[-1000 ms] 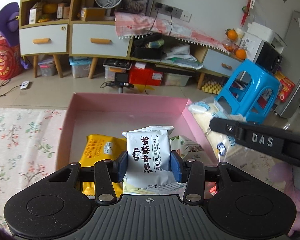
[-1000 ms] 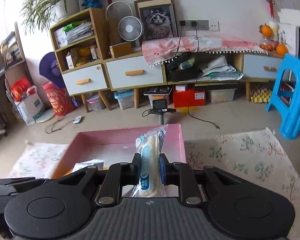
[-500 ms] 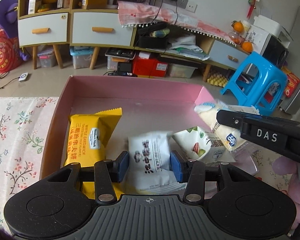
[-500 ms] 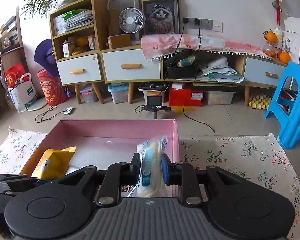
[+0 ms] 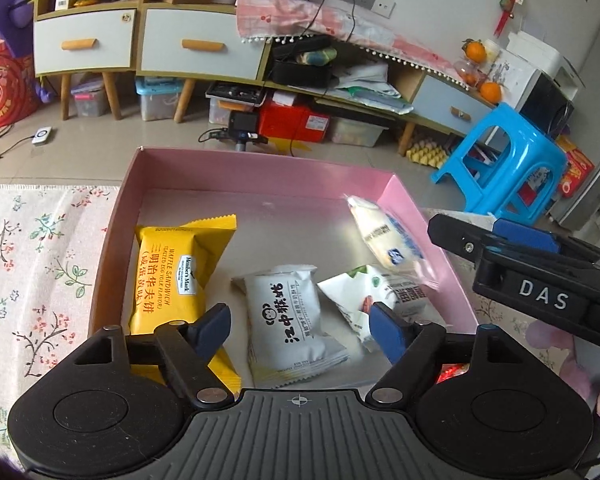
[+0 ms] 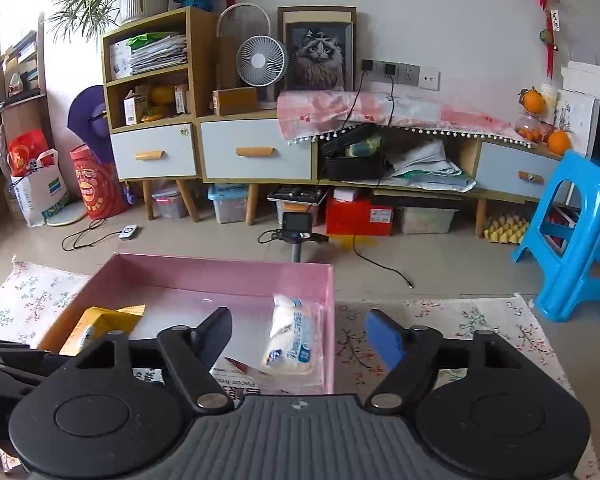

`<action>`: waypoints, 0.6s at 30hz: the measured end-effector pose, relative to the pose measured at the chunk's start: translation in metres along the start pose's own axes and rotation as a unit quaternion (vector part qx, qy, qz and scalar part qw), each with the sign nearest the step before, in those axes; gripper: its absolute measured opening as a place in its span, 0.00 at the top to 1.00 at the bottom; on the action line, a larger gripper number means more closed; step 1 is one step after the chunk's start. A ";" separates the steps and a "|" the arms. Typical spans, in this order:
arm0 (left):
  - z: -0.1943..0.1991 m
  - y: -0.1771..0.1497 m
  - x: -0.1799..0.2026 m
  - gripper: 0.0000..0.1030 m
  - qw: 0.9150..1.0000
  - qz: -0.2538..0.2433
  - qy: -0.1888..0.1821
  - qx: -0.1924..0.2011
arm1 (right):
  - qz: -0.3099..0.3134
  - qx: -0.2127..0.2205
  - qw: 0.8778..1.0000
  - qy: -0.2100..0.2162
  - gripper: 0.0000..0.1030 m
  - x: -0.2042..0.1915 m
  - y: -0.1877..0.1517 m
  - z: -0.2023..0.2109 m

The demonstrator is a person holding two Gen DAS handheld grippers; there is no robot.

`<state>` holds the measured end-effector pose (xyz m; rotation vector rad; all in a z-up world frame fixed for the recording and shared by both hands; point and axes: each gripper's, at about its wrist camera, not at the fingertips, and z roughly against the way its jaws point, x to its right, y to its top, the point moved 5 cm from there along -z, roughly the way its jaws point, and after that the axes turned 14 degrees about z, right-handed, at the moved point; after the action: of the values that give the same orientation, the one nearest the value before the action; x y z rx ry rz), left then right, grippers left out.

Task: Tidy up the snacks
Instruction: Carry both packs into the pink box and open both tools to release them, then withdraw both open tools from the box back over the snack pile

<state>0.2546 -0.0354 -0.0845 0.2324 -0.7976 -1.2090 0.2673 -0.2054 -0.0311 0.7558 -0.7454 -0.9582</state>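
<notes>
**Inspector:** Over the pink box [image 5: 256, 168], both claws stand spread. The left gripper [image 5: 300, 328] has just been opening; a second ago its pads were clamped on the white packet [image 5: 292, 316], which now lies flat on the box floor between the parted pads, touched by neither.

**Clerk:** And the right side?

**Inspector:** The right gripper [image 6: 300, 336] has likewise just been opening. The clear-wrapped bun [image 6: 290, 336] it was pinching now rests inside the box against the right-hand wall. In the left wrist view the bun is slightly blurred and leans on that wall, so it may not yet have settled.

**Clerk:** What else is in the box?

**Inspector:** A yellow waffle packet [image 5: 176, 276] lies along the left side, and a green-and-white packet [image 5: 364, 292] lies just beside the white one, under the lower end of the bun. All four items are within the walls.

**Clerk:** Meaning for the task?

**Inspector:** Two deposits appear complete at once. A red item [image 5: 452, 372] shows faintly beyond the near right corner, mostly hidden; whether it is a snack awaiting collection cannot be told. Both claws are empty and free to withdraw.
</notes>
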 end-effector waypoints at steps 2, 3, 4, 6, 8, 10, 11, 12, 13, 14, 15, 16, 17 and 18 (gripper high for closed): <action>0.003 0.000 0.001 0.20 1.000 -0.002 -0.002 0.001 | 0.000 -0.001 1.000 0.000 0.32 0.001 -0.001 0.002; 0.005 0.001 0.001 0.18 1.000 -0.003 -0.001 0.002 | 0.001 0.001 1.000 -0.001 0.31 0.001 0.000 0.003; 0.007 0.001 0.001 0.17 1.000 -0.004 0.000 0.004 | 0.003 0.003 1.000 -0.001 0.29 0.001 0.001 0.005; 0.010 0.001 0.002 0.16 1.000 -0.007 0.001 0.004 | 0.008 0.006 1.000 -0.003 0.27 0.001 0.003 0.010; 0.014 0.000 0.004 0.15 1.000 -0.010 0.001 0.002 | 0.011 0.006 1.000 -0.003 0.25 0.002 0.005 0.014; 0.017 -0.002 0.007 0.13 1.000 -0.016 0.001 0.002 | 0.015 0.006 1.000 -0.004 0.24 0.002 0.006 0.018; 0.019 -0.002 0.008 0.13 1.000 -0.020 0.001 0.003 | 0.018 0.006 1.000 -0.005 0.23 0.001 0.006 0.020; 0.022 -0.003 0.010 0.12 1.000 -0.025 0.002 0.005 | 0.021 0.006 1.000 -0.005 0.22 0.001 0.006 0.023; 0.024 -0.004 0.011 0.12 1.000 -0.029 0.003 0.007 | 0.025 0.007 1.000 -0.006 0.21 0.001 0.006 0.025; 0.026 -0.005 0.012 0.12 0.999 -0.034 0.004 0.008 | 0.028 0.007 1.000 -0.005 0.21 0.001 0.005 0.027; 0.028 -0.005 0.013 0.11 0.999 -0.038 0.004 0.008 | 0.031 0.006 1.000 -0.003 0.20 0.001 0.005 0.030; 0.031 -0.006 0.015 0.11 0.999 -0.042 0.004 0.007 | 0.032 0.005 0.999 -0.002 0.20 0.002 0.004 0.032; 0.035 -0.007 0.015 0.11 0.999 -0.046 0.003 0.008 | 0.033 0.004 0.999 0.000 0.20 0.002 0.003 0.035; 0.038 -0.008 0.016 0.10 0.999 -0.048 0.002 0.009 | 0.033 0.003 0.999 0.003 0.20 0.003 0.003 0.038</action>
<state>0.2253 -0.0431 -0.0555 0.2916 -0.8015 -1.2915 0.2387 -0.2156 -0.0084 0.7350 -0.7645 -0.8944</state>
